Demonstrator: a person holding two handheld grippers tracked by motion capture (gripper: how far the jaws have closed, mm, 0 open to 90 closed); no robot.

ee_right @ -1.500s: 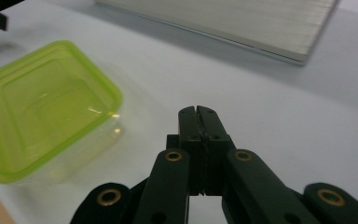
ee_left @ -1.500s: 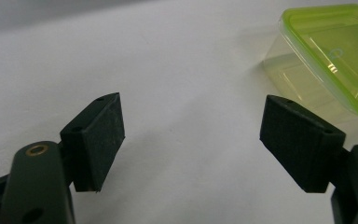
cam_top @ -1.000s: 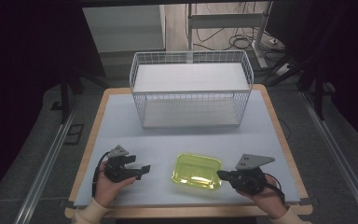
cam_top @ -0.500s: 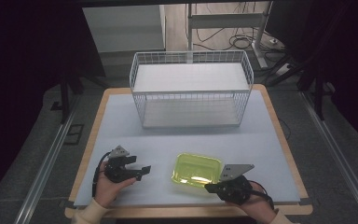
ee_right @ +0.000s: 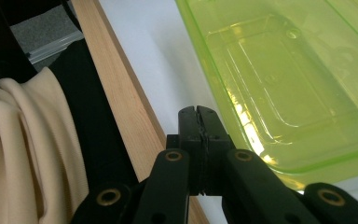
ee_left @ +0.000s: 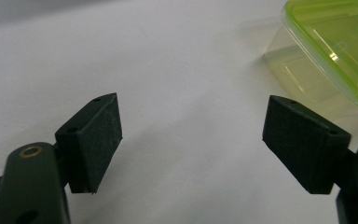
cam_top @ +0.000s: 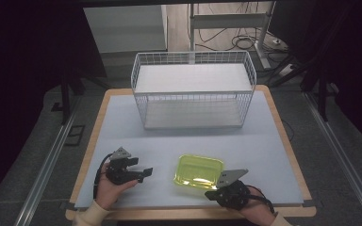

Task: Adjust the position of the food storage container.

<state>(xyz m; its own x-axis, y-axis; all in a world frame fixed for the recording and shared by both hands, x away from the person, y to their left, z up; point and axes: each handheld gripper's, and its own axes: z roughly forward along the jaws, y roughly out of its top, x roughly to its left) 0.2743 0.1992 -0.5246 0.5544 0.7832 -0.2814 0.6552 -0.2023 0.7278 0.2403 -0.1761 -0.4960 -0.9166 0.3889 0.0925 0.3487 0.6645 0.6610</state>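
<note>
A: Why is the right claw (cam_top: 213, 194) pressed together with nothing in it?

B: It sits at the near edge of the green container (cam_top: 199, 171), seemingly ready to nudge or lift its rim rather than pinch it.

A: And the left claw (cam_top: 143, 172)?

B: Spread wide, resting on the counter (cam_top: 264, 141) beside the container, which lies well in front of the wire basket (cam_top: 193, 89), probably its destination.
</note>
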